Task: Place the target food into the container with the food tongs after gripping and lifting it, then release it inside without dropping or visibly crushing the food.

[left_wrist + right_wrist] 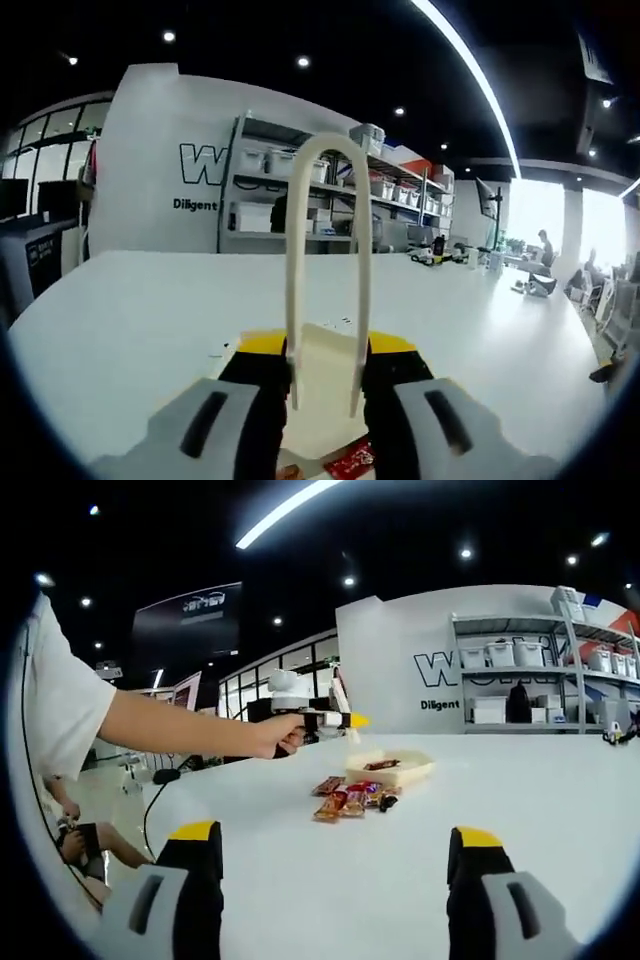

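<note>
- Left gripper view: my left gripper (325, 385) is clenched on the cream food tongs (327, 270), whose looped spring end stands up past the jaws and whose two arms run back toward me between them.
- Below the jaws I see the container (322, 385), a pale shallow box, and at the bottom edge a red snack wrapper (350, 462) on the white desk (130, 330). The food lies under and just behind the gripper, so the working tips must be pointing down there; I cannot see them.
- Right gripper view: my right gripper (335, 880) is released, jaws wide apart and holding nothing, low over the desk.
- Ahead of it, well apart, lie the wrapped snack bars (350, 800) in a small heap, touching the near side of the container (392, 770), which already holds one dark bar.
- My left hand (278, 735) hovers the other gripper above that heap; it is plainly the nearer one, arm stretched level from the left.
</note>
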